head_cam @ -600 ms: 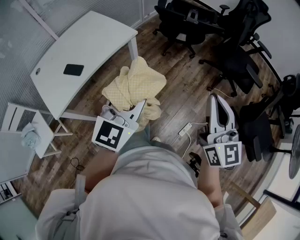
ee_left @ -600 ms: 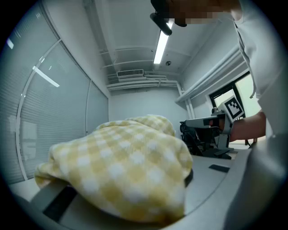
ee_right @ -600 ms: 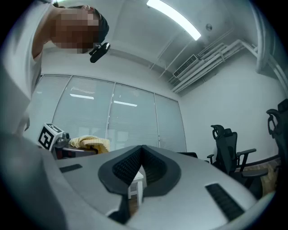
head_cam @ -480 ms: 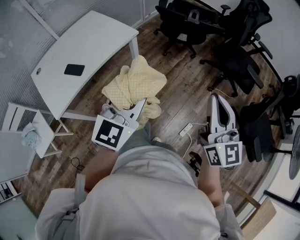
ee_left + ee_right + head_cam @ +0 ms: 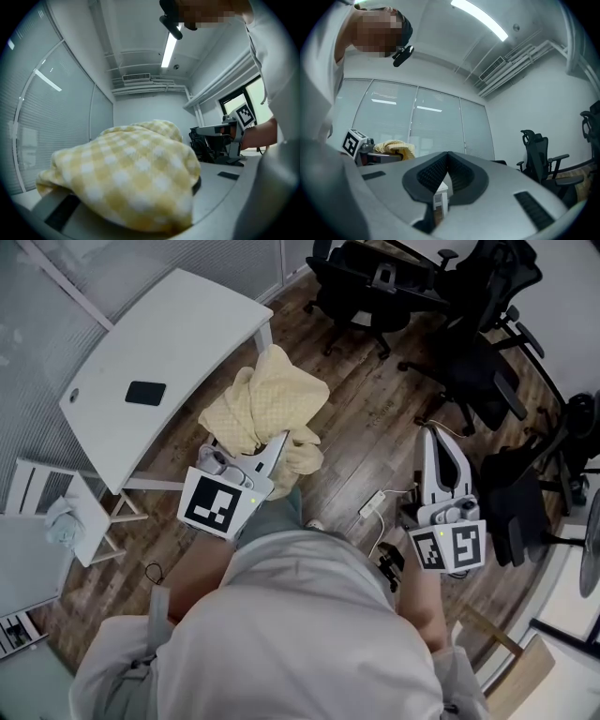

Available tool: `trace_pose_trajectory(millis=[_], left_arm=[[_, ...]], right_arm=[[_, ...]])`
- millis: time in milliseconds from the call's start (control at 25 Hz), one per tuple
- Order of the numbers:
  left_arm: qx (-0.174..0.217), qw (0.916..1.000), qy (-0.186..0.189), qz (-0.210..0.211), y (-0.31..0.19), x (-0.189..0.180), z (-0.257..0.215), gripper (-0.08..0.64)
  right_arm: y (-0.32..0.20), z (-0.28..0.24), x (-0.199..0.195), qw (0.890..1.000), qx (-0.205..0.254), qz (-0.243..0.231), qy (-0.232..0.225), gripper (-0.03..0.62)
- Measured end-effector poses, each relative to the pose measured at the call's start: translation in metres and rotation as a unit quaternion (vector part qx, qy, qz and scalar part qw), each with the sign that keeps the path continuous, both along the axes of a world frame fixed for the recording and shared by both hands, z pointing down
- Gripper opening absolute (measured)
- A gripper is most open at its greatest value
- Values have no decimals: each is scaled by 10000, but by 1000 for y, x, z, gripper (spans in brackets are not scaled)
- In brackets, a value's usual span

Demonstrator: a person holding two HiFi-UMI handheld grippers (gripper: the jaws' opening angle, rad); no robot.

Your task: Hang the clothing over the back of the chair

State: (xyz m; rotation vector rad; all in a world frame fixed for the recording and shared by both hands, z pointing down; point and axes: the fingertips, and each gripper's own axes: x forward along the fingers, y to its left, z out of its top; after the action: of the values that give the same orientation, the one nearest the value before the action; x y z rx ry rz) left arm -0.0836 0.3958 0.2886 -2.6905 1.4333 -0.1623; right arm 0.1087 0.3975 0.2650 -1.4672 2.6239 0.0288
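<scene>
The clothing [image 5: 267, 407] is a pale yellow checked garment, bunched up and hanging above the wooden floor. My left gripper [image 5: 280, 441] is shut on its near edge. In the left gripper view the cloth [image 5: 136, 173] drapes over both jaws and hides them. My right gripper [image 5: 429, 433] is held out level on the right, well apart from the garment, shut with nothing in it. Its ribbed pads [image 5: 436, 171] meet at the tip. Black office chairs [image 5: 476, 367] stand ahead and to the right.
A white curved table [image 5: 187, 324] with a black phone [image 5: 145, 393] stands to the left of the cloth. A small white slatted piece of furniture [image 5: 42, 486] holds a bluish cloth [image 5: 61, 521]. A power strip [image 5: 373, 503] and its cable lie on the floor between the grippers.
The left gripper has carried the garment a little further out, towards the white table. The right gripper has stayed where it was.
</scene>
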Motion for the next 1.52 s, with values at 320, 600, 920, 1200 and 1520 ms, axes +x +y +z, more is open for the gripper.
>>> trace_pose_trajectory(millis=[320,600,920,1200,1520], left_arm=[[-1,10000,22,23,-36,-9,-2,58],[74,9999,73,94,-71,-16,-7,58],[211,9992,40,333,-121,-26,-18,58],[259,9980,44,572,-151,-32,-21,58],[285,9960,74,844,-178,-36,-22,58]], right_arm=[[-29,-3,-6,9999,-36,85,-109,20],[-60,-9,-8,9996,87,240,-142,21],[-98,-16,-17,9984,184,498,-191,20],[-117,-19,-24,9969,233,736,-178,20],[-137,-21,-32,9956,234,903,-93,20]])
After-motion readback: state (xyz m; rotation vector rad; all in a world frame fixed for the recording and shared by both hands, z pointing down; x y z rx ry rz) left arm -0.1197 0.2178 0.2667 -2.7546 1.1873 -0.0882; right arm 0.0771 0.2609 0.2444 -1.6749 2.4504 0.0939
